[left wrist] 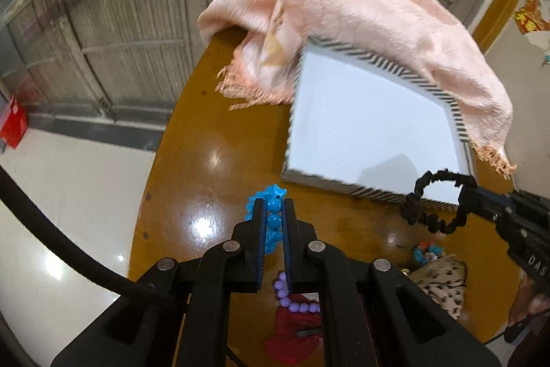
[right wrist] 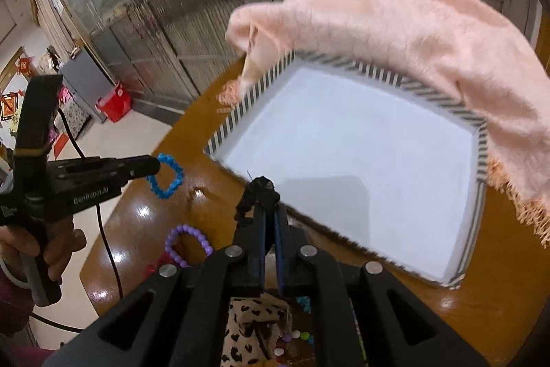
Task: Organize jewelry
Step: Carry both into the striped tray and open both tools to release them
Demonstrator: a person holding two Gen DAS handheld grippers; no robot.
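Observation:
My left gripper (left wrist: 274,203) is shut on a blue bead bracelet (left wrist: 273,222) and holds it above the wooden table, left of the tray; it also shows in the right wrist view (right wrist: 166,176). My right gripper (right wrist: 270,207) is shut on a black ruffled hair tie (right wrist: 256,195), at the near edge of the white tray (right wrist: 343,153) with a striped rim. In the left wrist view the hair tie (left wrist: 435,205) hangs as a loop at the tray's (left wrist: 361,122) near right corner. A purple bead bracelet (right wrist: 187,243) lies on the table; it also shows in the left wrist view (left wrist: 292,298).
A pink fringed scarf (left wrist: 361,12) drapes over the tray's far side and right edge. A leopard-print pouch (left wrist: 443,281), a red piece (left wrist: 295,332) and small coloured beads (right wrist: 292,339) lie near the table's front. The round table's edge (left wrist: 151,181) drops to a white floor on the left.

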